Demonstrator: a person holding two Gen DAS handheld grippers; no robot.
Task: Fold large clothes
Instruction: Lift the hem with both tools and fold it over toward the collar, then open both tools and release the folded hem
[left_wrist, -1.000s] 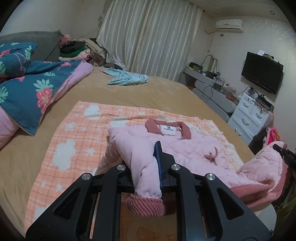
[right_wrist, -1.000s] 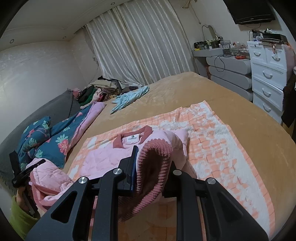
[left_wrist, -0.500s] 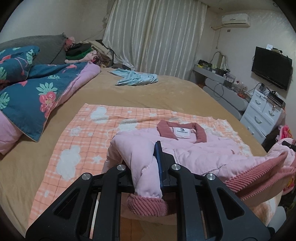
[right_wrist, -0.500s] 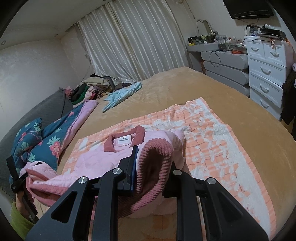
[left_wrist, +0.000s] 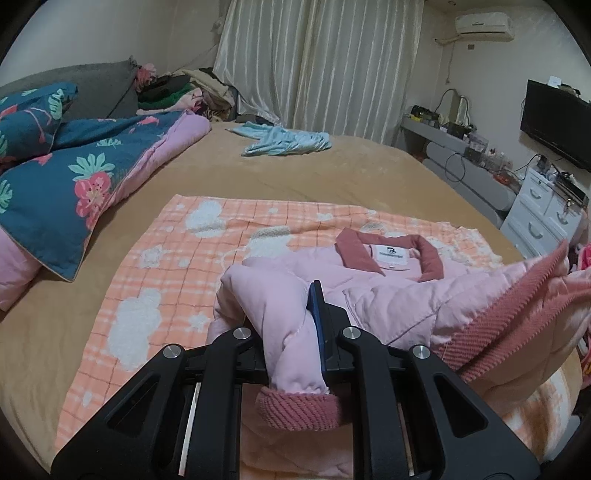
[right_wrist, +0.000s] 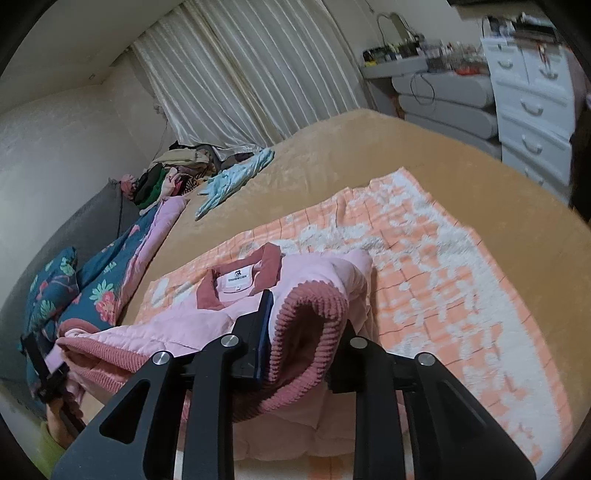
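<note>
A pink quilted jacket (left_wrist: 388, 295) lies collar-up on an orange checked blanket (left_wrist: 166, 266) on the bed. My left gripper (left_wrist: 280, 317) is shut on a bunched pink fold near the ribbed dark-pink cuff (left_wrist: 299, 410), which hangs below the fingers. In the right wrist view the same jacket (right_wrist: 314, 269) has its ribbed hem (right_wrist: 310, 314) between the fingers of my right gripper (right_wrist: 306, 321). Those jaws are opening, with the hem still filling the gap and touching both pads. The lifted hem stretches between the two grippers, just short of the collar (right_wrist: 243, 280).
A blue floral quilt (left_wrist: 74, 177) lies along the left of the bed. A light blue garment (left_wrist: 284, 142) and a pile of clothes (left_wrist: 177, 92) sit at the far end by the curtains. White drawers (left_wrist: 546, 218) and a wall TV (left_wrist: 554, 122) stand to the right.
Both grippers have moved forward and down toward the collar, carrying the jacket's lower edge over its body. The right gripper's jaws stand slightly wider than before.
</note>
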